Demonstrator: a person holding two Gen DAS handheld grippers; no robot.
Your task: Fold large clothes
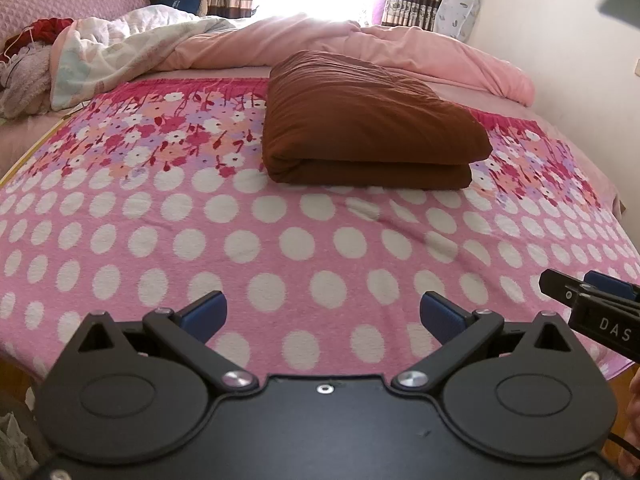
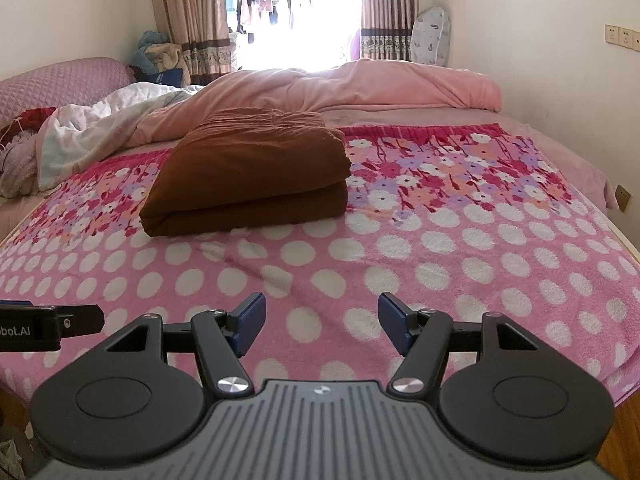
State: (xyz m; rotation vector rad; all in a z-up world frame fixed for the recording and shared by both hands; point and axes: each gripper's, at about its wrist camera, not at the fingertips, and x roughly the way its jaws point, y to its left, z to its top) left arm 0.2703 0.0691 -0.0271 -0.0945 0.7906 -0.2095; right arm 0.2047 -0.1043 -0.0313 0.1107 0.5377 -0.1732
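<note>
A brown garment (image 1: 368,124) lies folded in a thick rectangular bundle on the pink dotted and flowered blanket (image 1: 240,240), toward the far middle of the bed. It also shows in the right wrist view (image 2: 252,176), left of centre. My left gripper (image 1: 323,316) is open and empty, hovering over the near part of the blanket, well short of the garment. My right gripper (image 2: 322,320) is open and empty, level with the left one and to its right. The blanket also shows in the right wrist view (image 2: 440,260).
A rumpled pink duvet (image 1: 360,44) and a white patterned quilt (image 1: 120,48) lie along the far side of the bed. A pink pillow (image 1: 68,0) is at the far left. Walls bound the right side, and curtains (image 2: 192,20) frame a bright window.
</note>
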